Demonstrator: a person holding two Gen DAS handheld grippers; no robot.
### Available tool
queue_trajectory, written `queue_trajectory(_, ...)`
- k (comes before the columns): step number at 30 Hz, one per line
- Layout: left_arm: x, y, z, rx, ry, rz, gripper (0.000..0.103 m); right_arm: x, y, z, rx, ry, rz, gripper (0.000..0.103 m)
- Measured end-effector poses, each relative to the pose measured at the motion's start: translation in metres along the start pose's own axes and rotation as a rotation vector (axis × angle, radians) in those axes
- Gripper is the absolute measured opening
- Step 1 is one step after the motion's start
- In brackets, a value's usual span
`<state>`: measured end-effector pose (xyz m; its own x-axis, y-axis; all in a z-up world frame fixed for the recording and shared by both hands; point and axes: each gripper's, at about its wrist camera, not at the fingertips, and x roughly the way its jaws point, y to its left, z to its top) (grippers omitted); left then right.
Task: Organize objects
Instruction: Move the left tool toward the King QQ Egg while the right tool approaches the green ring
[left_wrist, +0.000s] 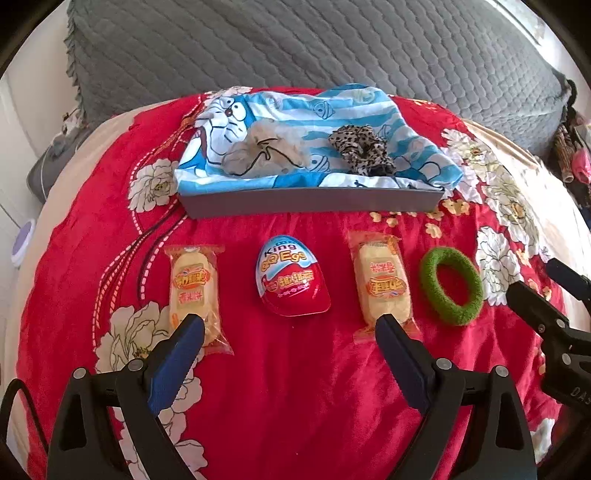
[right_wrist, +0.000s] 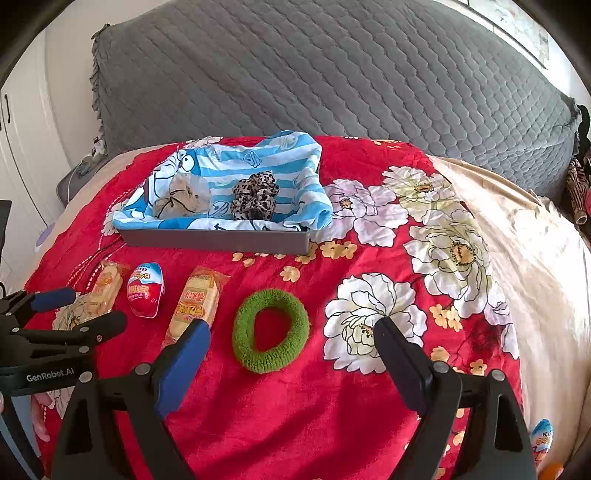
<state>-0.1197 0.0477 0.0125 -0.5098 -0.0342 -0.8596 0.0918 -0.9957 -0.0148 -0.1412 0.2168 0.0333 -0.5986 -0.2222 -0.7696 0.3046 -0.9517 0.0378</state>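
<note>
Red egg (left_wrist: 291, 276), narrow end toward tray (left_wrist: 314, 202)

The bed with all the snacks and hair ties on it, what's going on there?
A person holds a gripper in each hand above a red floral blanket. The left gripper and right gripper are both open and empty. Two scrunchies, beige and leopard, already lie in the cloth-lined tray. In front of it wait two wrapped cakes, a chocolate egg and a green hair tie.
</note>
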Motion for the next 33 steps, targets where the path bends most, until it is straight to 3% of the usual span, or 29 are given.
queue_trajectory(33,0.042,0.006,0.012,-0.032,0.044,-0.004,0.094,0.047,-0.013,-0.005,0.02,0.077,-0.042,0.09)
